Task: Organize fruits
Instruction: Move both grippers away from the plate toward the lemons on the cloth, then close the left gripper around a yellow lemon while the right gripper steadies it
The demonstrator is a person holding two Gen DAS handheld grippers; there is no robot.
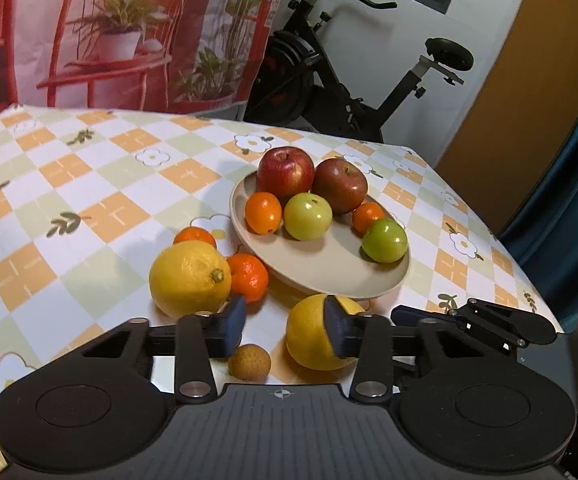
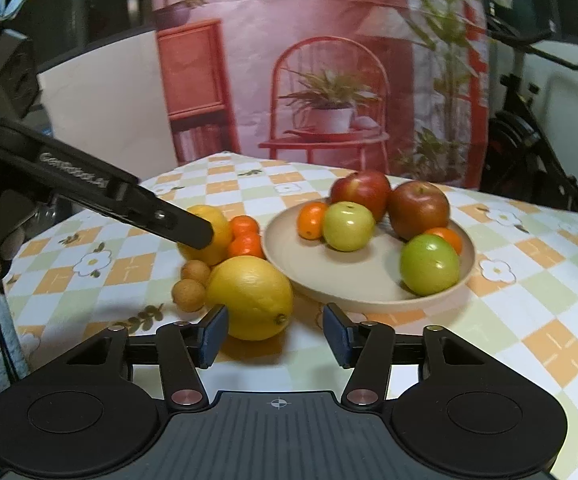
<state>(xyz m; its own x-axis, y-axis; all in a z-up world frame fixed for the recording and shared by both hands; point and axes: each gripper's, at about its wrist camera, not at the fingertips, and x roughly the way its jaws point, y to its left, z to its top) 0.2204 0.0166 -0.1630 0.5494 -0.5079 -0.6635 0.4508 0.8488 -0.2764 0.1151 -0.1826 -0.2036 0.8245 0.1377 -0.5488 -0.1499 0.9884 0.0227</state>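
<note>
- On the checkered tablecloth (image 1: 89, 184), a beige plate (image 1: 329, 276) serves as the landmark for all positions below.
- Plate contents: two red apples (image 1: 285, 170) at the far side, touching each other; a pale green fruit (image 1: 307, 216) in front of them; an orange citrus (image 1: 263, 213) at the plate's left rim; a second small orange citrus (image 1: 367, 216) and a darker green fruit (image 1: 385, 240) toward the right rim.
- Left of the plate, on the cloth: a large lemon (image 1: 189, 278) with two mandarins (image 1: 248, 276) touching it, one behind the lemon and one between the lemon and the plate.
- In front of the plate: a second lemon (image 1: 313, 340), just beside the near rim.
- Near-left of the plate: a small brown round fruit (image 1: 249, 362); the right wrist view shows two such fruits (image 2: 189, 295) touching each other.
- Left gripper (image 1: 285, 328): jaws released and apart, nothing pressed between the pads; the right pad overlaps the second lemon in view, and the small brown fruit lies below the gap. Contact with the lemon cannot be told.
- Right gripper (image 2: 275, 334): jaws released and apart, hovering in front of the plate; the second lemon (image 2: 251, 298) lies just ahead of its left pad, not clamped.
- Behind the plate, beyond the table: a printed backdrop (image 1: 129, 32) and an exercise bike (image 1: 349, 80).
</note>
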